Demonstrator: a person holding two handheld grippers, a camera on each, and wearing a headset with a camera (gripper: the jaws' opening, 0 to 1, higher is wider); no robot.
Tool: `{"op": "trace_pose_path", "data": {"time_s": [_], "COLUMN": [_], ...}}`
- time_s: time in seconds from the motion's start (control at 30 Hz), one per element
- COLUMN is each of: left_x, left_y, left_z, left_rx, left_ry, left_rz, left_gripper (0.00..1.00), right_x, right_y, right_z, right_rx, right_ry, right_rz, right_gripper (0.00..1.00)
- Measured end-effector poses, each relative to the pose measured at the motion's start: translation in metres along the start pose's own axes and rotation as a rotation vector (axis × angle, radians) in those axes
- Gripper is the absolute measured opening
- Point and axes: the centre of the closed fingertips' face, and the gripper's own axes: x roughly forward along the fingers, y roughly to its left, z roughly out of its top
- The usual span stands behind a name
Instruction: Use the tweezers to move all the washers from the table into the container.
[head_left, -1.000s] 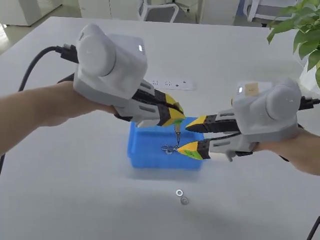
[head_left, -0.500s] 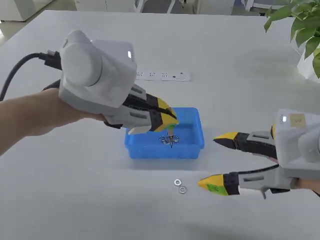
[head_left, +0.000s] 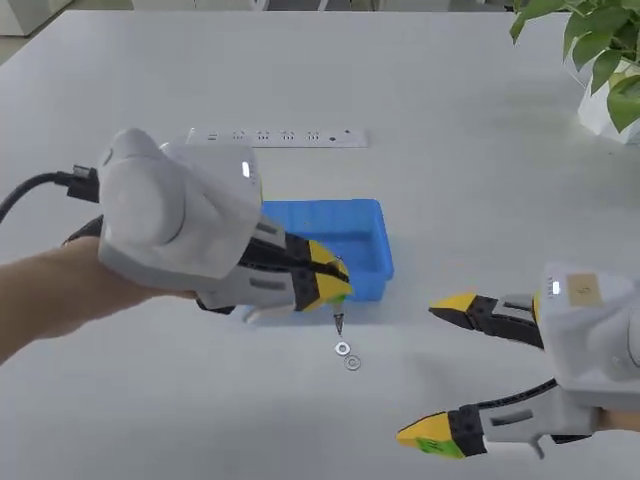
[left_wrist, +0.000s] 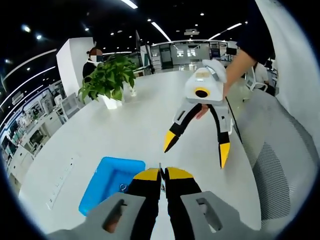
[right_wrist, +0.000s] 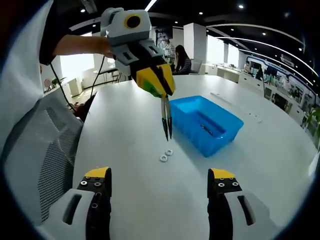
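Table (head_left: 480, 150): tweezers (head_left: 338, 322) near two washers (head_left: 347, 355)

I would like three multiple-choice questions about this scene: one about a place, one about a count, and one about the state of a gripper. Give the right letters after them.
1. Where do the loose washers lie?
A. On the table, just outside the blue container, close to the tips of the tweezers
B. Inside the container
C. On the floor

2. How many washers lie there?
A. One
B. Two
C. Five

3. In what state is the right gripper?
A. Shut on a washer
B. Shut on the tweezers
C. Open, holding nothing

Answers:
1 A: the head view shows them on bare table in front of the container, near the tips.
2 B: two small rings lie side by side.
3 C: its jaws stand wide apart with nothing between them.
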Motion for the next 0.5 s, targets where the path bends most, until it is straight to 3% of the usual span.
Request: {"op": "trace_pose_path", "data": {"time_s": [0.23,0.5], "left_x": [0.008,0.01], "left_y": [-0.013,-0.018], "left_z": [-0.016,-0.012], "left_rx": [-0.024,-0.029], "left_ry": [0.017,0.005], "left_rz": [-0.001,0.001], "left_gripper": [0.06,0.06], "right_x": [0.003,0.006], "right_y": [0.003,0.009], "right_z": [-0.004,-0.012], "right_rx": [0.006,0.015], "right_ry": [-0.006,0.01], "right_rz": [-0.011,0.015], "right_gripper": [0.79,0.88]}}
